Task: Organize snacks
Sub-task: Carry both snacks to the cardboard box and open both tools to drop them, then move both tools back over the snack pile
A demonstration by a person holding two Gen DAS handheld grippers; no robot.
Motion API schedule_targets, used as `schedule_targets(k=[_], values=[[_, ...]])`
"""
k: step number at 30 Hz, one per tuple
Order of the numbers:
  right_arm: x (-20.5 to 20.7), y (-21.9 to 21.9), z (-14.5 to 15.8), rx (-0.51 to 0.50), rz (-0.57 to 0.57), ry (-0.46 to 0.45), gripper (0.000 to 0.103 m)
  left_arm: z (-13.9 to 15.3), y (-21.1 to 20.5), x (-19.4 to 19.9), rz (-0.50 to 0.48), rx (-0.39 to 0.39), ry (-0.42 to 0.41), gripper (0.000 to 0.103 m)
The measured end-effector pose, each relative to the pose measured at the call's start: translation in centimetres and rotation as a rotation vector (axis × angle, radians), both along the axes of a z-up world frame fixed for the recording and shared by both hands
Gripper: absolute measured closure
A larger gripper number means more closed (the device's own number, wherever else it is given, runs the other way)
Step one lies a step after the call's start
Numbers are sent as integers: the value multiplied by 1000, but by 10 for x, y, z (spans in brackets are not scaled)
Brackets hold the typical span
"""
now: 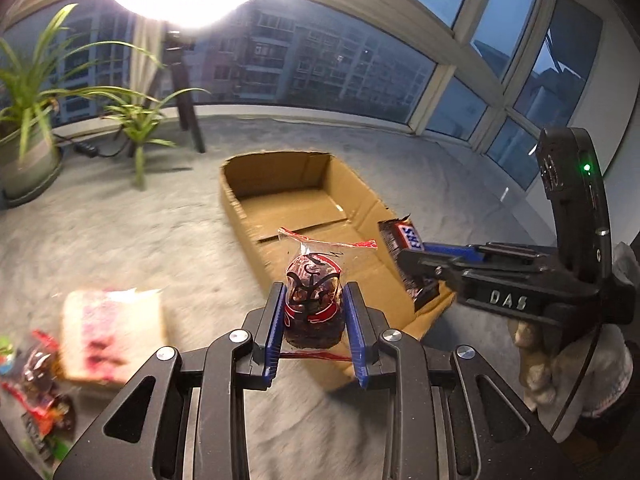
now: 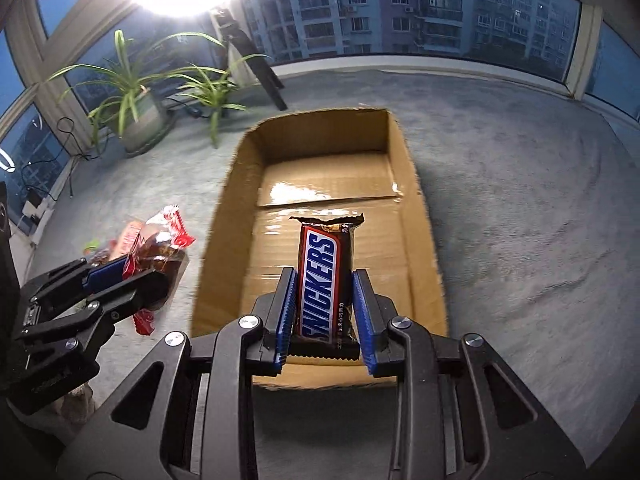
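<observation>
**Left wrist view: both tongs carry a snack at the cardboard box**

Left wrist view shows the left tongs (image 1: 313, 312) closed on a clear packet of dark snacks (image 1: 313, 304) with red print, standing upright between the blue pads. The packet is over the near left edge of the cardboard box (image 1: 280, 184). The box lies open on the grey carpet (image 1: 120, 232), and its visible floor is bare cardboard. On the right side of this view the right tongs (image 1: 416, 268) come in from the side and grip a Snickers bar (image 1: 404, 248) above the near right wall of the box. On the near left of the carpet lies a pale packet (image 1: 114, 340) with pink print, blurred, and beside it a small heap of other snacks (image 1: 40, 392).

In the right wrist view the Snickers bar (image 2: 326, 280) stands upright between the blue pads of the right tongs (image 2: 325, 316), above the near part of the box (image 2: 416, 200). The left tongs (image 2: 132, 280) with the packet (image 2: 160, 252) are at the left, just outside the left wall of the box. Two potted plants (image 2: 136, 96) stand far left by the window.
</observation>
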State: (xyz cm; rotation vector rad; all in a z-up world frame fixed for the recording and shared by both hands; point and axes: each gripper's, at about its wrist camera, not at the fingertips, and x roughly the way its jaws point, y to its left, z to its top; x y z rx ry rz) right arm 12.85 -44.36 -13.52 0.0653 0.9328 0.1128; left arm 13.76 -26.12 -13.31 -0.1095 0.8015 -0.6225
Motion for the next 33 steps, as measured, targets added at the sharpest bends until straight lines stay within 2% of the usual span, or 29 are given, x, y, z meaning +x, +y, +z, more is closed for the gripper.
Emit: schedule_targets(k=[8,13,17,25,33], values=[[4,-16,-9,-4,1,14,74,-2,-29,12,-9,-3,11,75],[3,-20,-6,-18,1,8,58,6,-32,14,29,6,1,68],[-1,-20,0,-15,-10,2,58,15,-26,11,38,-4,-11,67],[-18,7,15,1,-49,-34,58,36,17,-10,32,-22,-65,67],[-40,73,29,36,-2,-76,58,41,110,-37,84,-32,-90,67]])
